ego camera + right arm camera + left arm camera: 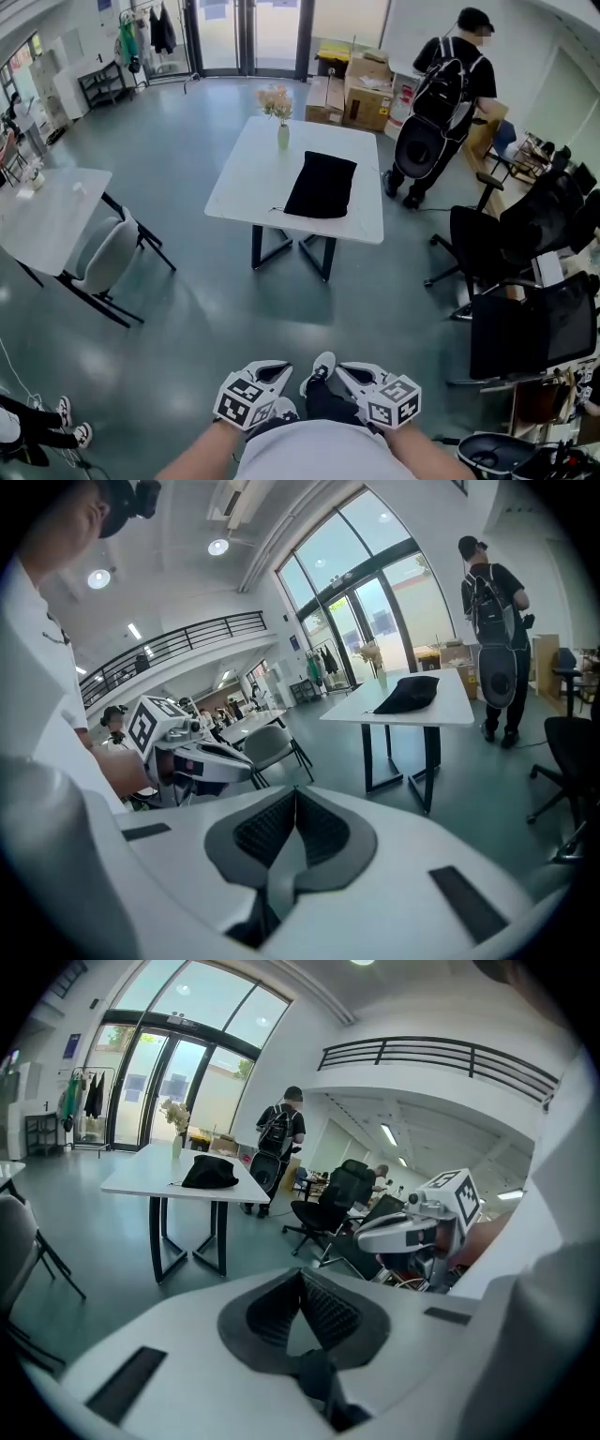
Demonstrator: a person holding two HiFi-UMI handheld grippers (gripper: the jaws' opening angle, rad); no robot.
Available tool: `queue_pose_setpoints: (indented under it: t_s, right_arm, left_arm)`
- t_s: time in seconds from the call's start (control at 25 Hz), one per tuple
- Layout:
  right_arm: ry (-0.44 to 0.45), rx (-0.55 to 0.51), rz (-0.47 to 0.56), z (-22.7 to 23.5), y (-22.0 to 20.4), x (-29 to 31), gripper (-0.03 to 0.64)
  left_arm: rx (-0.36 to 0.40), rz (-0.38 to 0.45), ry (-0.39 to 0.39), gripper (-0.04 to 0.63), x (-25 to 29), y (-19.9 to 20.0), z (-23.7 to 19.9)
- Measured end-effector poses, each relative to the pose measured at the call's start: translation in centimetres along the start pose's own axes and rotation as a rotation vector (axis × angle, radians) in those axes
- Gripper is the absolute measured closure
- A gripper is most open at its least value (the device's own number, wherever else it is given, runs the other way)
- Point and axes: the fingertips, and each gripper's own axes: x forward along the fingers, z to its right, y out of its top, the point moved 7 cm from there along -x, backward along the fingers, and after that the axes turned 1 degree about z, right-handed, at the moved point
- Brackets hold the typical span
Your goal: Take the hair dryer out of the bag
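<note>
Straight ahead, the black fabric bag [321, 185], hair dryer unseen, lies lengthwise toward me on the white desk [251, 178], equally far beyond my left hand-held gripper [272, 370] and right hand-held gripper [354, 372], both closed empty.
</note>
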Motion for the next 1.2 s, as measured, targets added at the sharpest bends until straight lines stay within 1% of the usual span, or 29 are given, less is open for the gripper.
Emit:
queue_pose_setpoints:
  t_s: [0.28,0.48,0.56,0.64,0.8,0.88,0.96,1.08,1.2]
  right_arm:
    - [0.016,0.028,0.034,2.9,3.2,3.3,0.600]
    - [0.042,0.017,0.074,6.5,7.2,6.3,0.600]
    - [0.038,-0.001,0.084,8.3,8.8,7.2,0.600]
    - [0.034,-0.007,0.086,10.5,10.3,7.9,0.600]
    - [0.061,-0.012,0.083,13.6,13.4,8.9,0.600]
    - [0.065,-0.029,0.081,15.1,14.5,9.5,0.600]
    - [0.063,-0.040,0.080,16.8,15.3,10.4,0.600]
    - [0.066,-0.020,0.064,18.6,15.9,11.6,0.600]
    - [0.080,-0.001,0.048,19.2,16.5,12.4,0.600]
  left_arm:
    - [0.001,-0.008,0.013,0.581,1.0,2.7,-3.0]
    - [0.020,-0.041,0.047,0.581,3.0,6.1,-6.4]
    - [0.038,-0.046,0.053,0.581,4.7,8.2,-8.1]
    - [0.053,-0.032,0.053,0.581,6.9,11.1,-9.2]
    - [0.090,-0.007,0.044,0.581,9.9,16.8,-10.0]
    - [0.123,-0.009,0.034,0.581,11.6,18.4,-10.4]
    - [0.144,-0.019,0.041,0.581,13.3,19.3,-11.3]
    - [0.116,-0.044,0.060,0.581,14.5,19.6,-12.4]
    - [0.078,-0.071,0.065,0.581,14.2,19.4,-13.0]
